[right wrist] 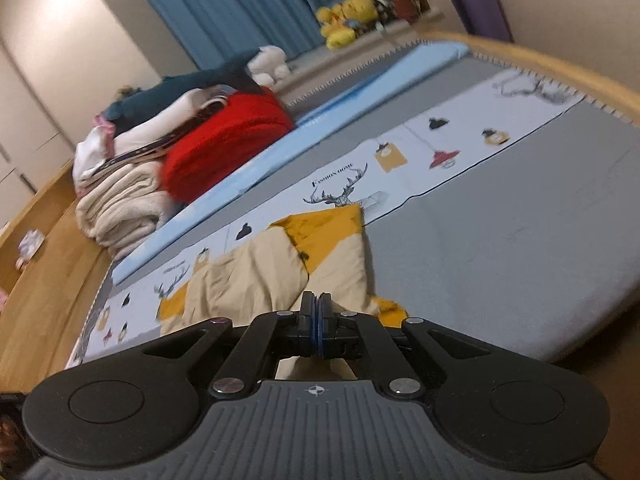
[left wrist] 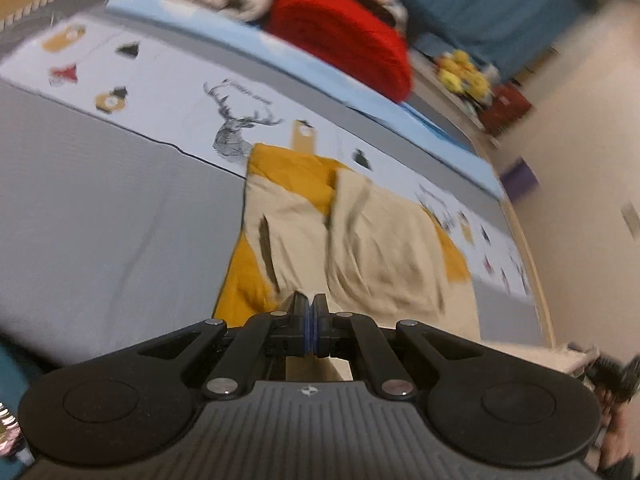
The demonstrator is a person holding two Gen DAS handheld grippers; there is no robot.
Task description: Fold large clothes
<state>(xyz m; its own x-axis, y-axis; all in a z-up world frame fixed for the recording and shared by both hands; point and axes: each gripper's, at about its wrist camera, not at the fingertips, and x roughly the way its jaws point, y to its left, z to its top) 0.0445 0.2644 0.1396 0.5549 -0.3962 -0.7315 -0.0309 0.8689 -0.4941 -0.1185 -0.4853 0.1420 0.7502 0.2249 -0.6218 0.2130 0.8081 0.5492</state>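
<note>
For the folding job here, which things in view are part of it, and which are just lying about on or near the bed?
Part of the job:
- beige and mustard garment
- left gripper, shut on the garment
- right gripper, shut on the garment
- bed it lies on

Lying about:
- red folded item
- cream blanket stack
- yellow plush toys
- blue curtain

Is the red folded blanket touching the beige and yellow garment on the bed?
Apart. In the right wrist view, the red blanket sits on the pile, and a light blue mat and printed sheet lie between it and the garment.
</note>
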